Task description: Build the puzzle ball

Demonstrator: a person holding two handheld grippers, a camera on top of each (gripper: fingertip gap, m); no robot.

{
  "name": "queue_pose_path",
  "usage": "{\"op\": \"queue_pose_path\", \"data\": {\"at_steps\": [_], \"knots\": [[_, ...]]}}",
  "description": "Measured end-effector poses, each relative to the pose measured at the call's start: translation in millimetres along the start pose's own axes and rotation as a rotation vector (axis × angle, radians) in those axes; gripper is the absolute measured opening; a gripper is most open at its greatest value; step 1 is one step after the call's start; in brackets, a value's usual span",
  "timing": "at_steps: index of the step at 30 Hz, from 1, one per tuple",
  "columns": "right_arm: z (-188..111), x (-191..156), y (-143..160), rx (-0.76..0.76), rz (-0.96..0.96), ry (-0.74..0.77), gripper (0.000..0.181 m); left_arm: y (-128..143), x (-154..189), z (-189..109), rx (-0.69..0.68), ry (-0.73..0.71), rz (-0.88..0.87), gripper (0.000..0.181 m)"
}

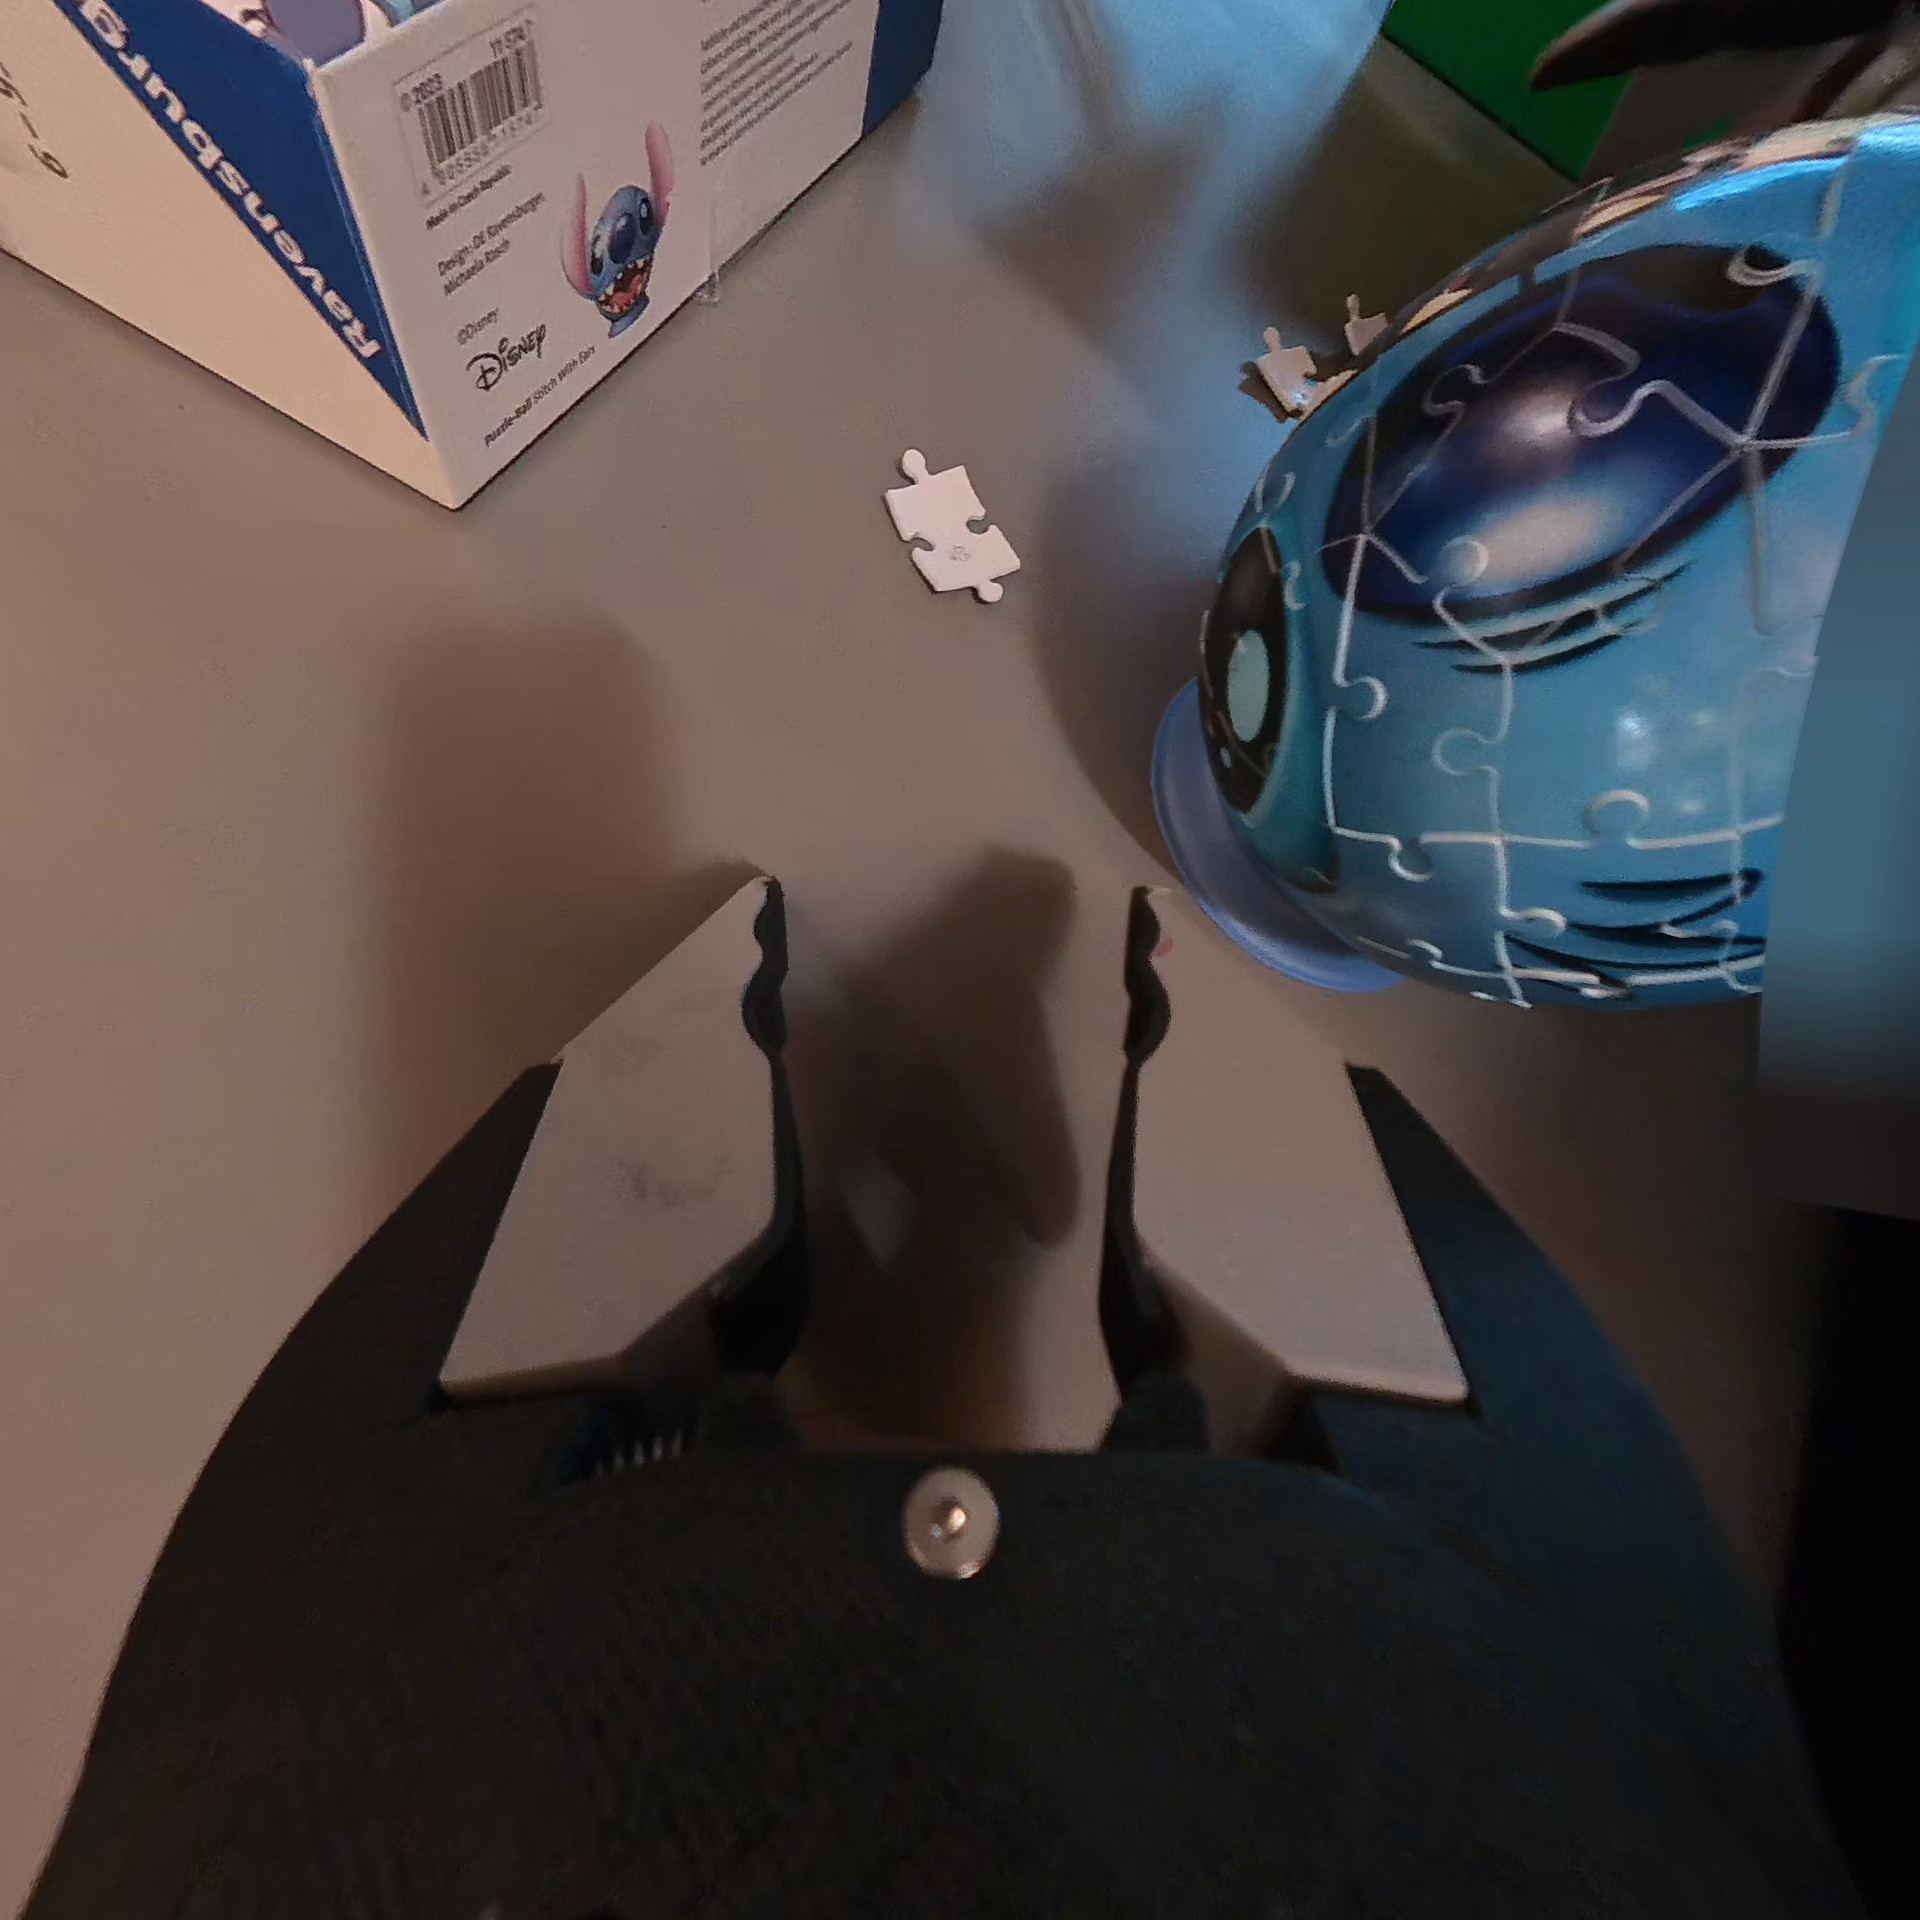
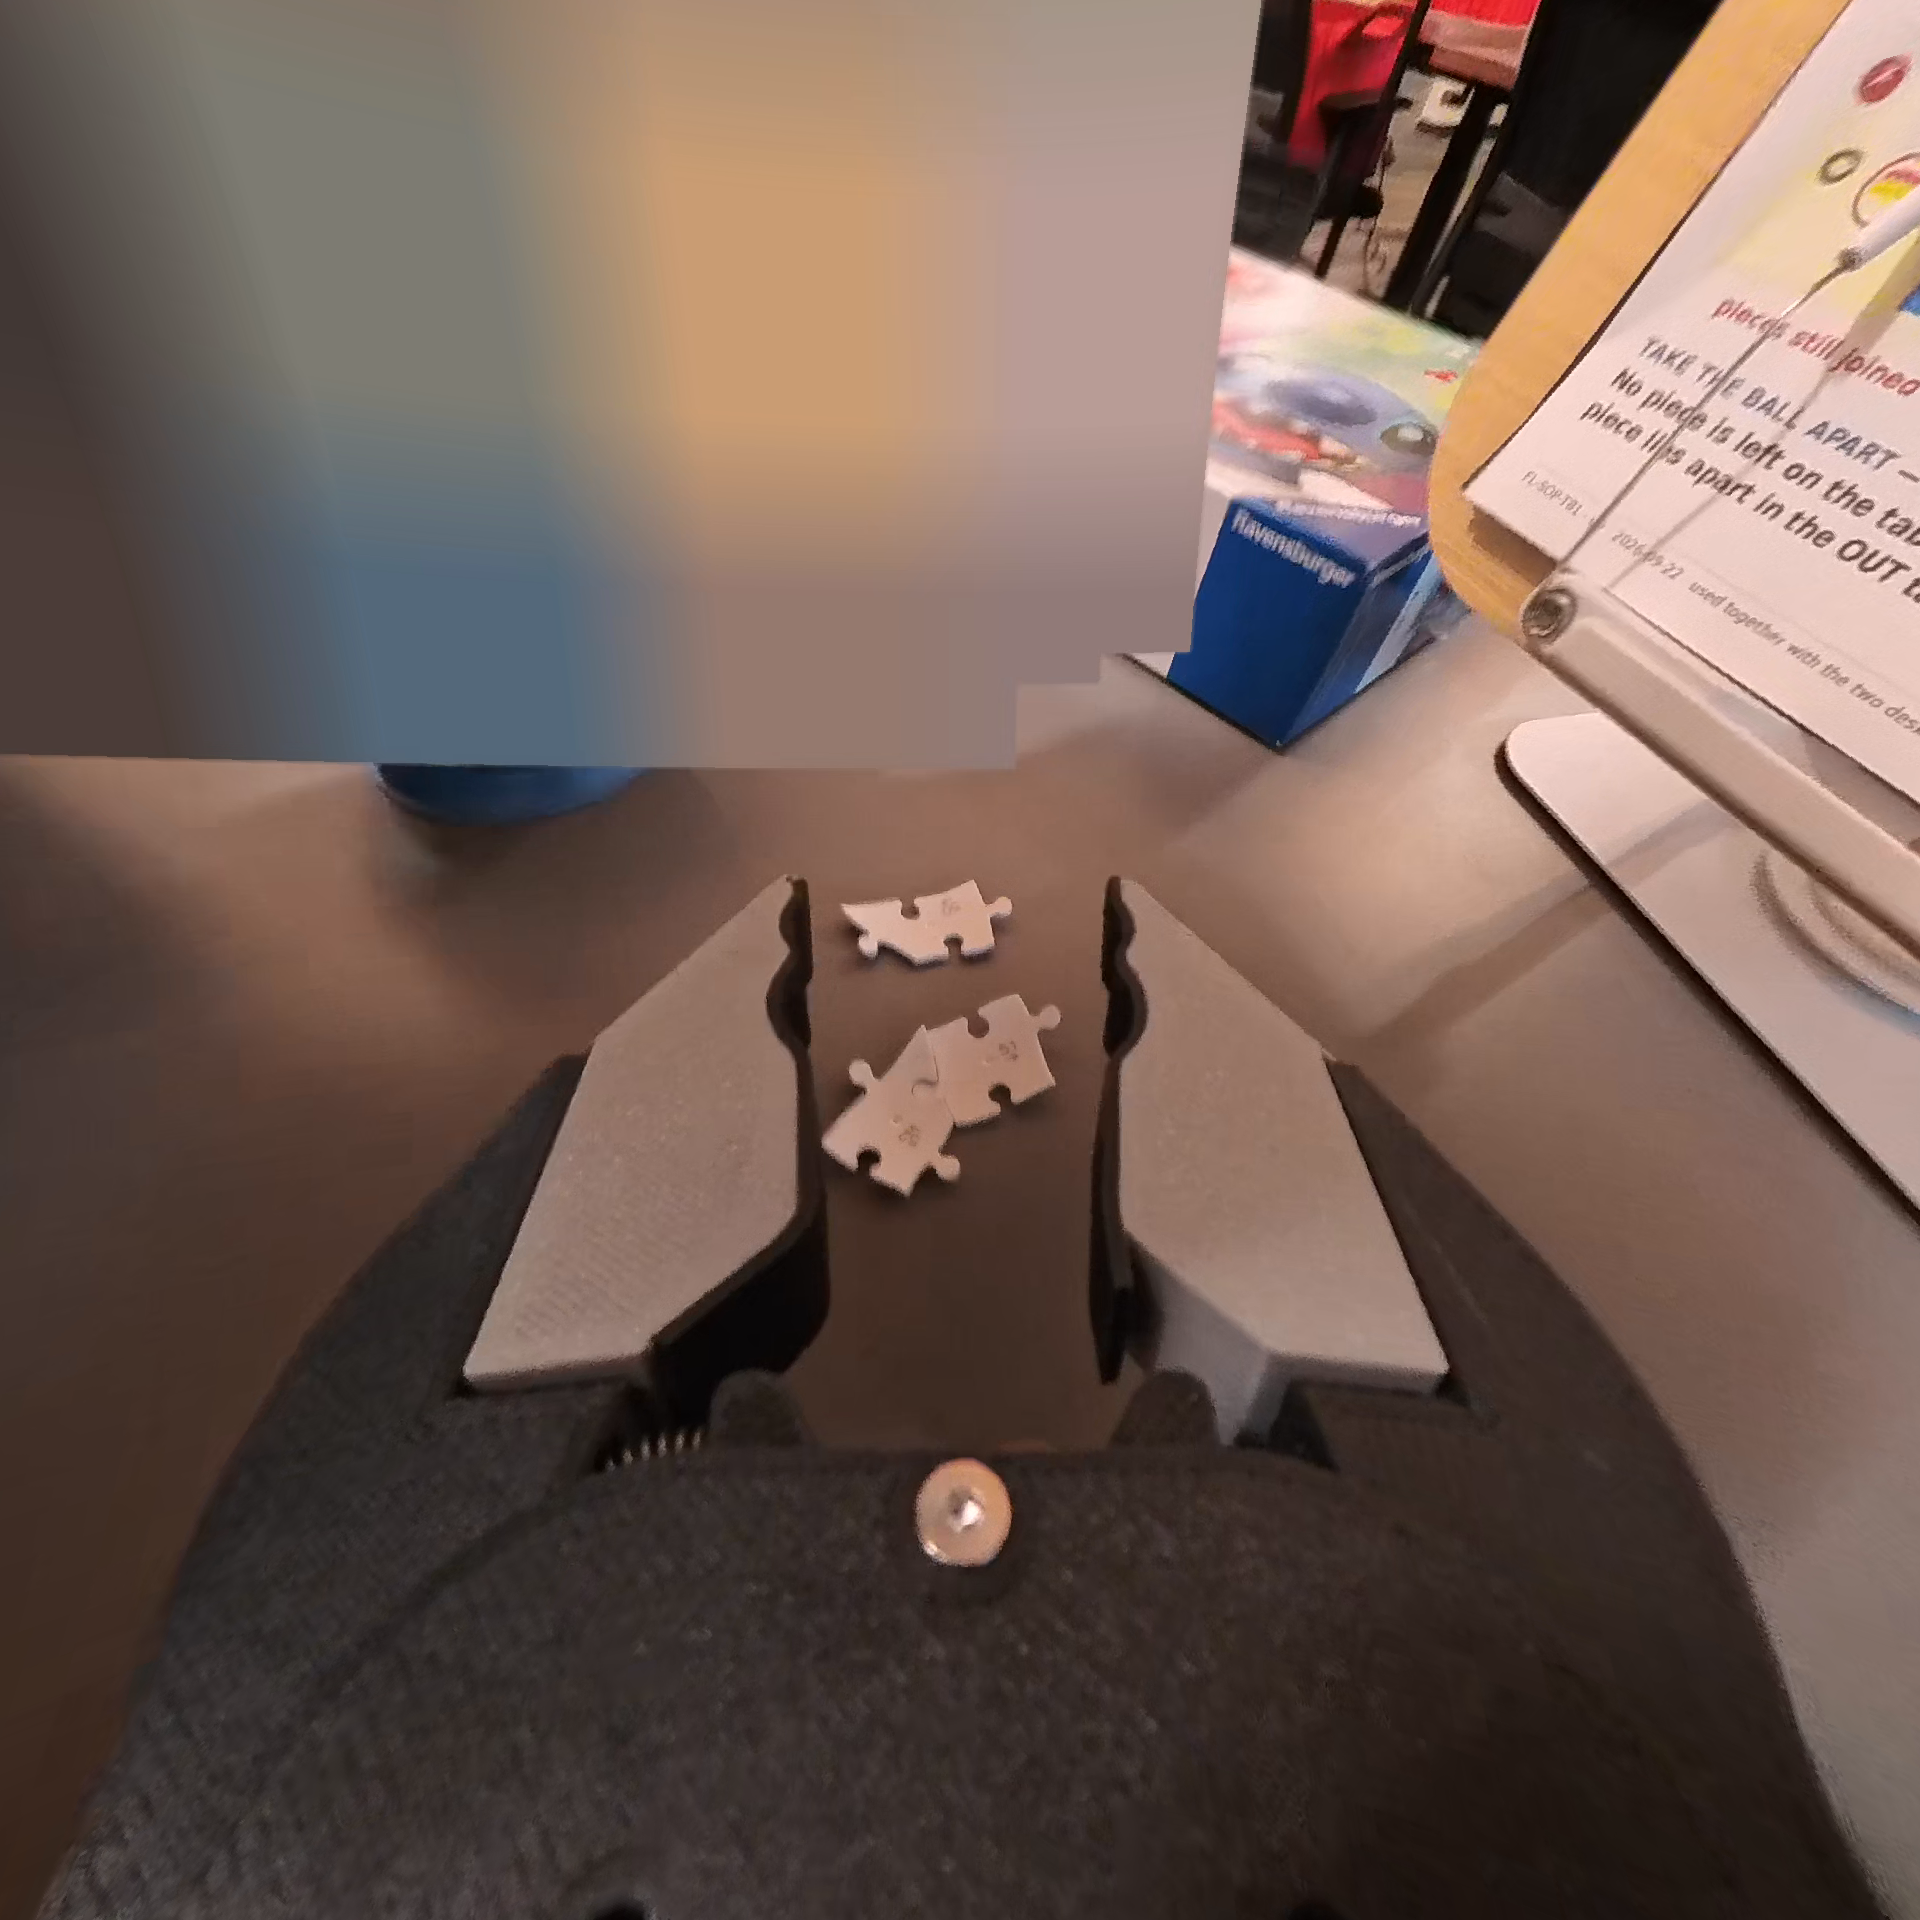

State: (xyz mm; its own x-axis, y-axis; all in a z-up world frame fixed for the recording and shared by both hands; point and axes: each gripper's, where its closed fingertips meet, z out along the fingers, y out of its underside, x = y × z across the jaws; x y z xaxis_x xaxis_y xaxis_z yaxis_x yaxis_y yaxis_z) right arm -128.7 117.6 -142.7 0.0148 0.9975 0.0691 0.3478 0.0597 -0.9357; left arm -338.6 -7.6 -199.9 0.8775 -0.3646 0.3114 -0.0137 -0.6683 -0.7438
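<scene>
The blue puzzle ball [image 1: 1538,665] sits on its light blue ring stand [image 1: 1236,883] at the right of the left wrist view, partly built, with a jagged open edge at its upper left. One white piece [image 1: 951,527] lies face down on the grey table beyond my left gripper [image 1: 954,904], which is open and empty, just left of the stand. In the right wrist view my right gripper [image 2: 954,894] is open and empty over loose face-down pieces: a joined pair [image 2: 927,920] at the fingertips and two overlapping pieces [image 2: 940,1091] between the fingers.
The open puzzle box [image 1: 436,208] stands at the far left of the left wrist view; it also shows in the right wrist view [image 2: 1309,613]. A sheet on a wooden board [image 2: 1704,353] with a white base [image 2: 1662,831] stands at the right. A green object [image 1: 1496,73] lies behind the ball. Some 25 cm of space lies between my two pairs of fingers.
</scene>
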Motion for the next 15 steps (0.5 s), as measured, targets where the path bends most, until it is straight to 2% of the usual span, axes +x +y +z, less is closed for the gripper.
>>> {"op": "queue_pose_path", "data": {"at_steps": [3,6,8,11,15], "knots": [[9,-14,-27,0.077,0.193,-0.159,0.045,1,14,-3,-0.001,0.095,0.04,0.069],[26,-27,-45,0.035,0.328,-0.297,0.04,3,30,-10,0.001,0.205,0.132,0.076],[40,-39,-50,-0.054,0.388,-0.395,0.04,4,40,-18,0.009,0.279,0.189,0.087],[60,-62,-45,-0.243,0.463,-0.54,0.031,-10,63,-31,0.103,0.39,0.24,0.09],[81,-82,-24,-0.473,0.497,-0.623,0.03,-27,68,-26,0.128,0.324,0.317,0.106]]}}
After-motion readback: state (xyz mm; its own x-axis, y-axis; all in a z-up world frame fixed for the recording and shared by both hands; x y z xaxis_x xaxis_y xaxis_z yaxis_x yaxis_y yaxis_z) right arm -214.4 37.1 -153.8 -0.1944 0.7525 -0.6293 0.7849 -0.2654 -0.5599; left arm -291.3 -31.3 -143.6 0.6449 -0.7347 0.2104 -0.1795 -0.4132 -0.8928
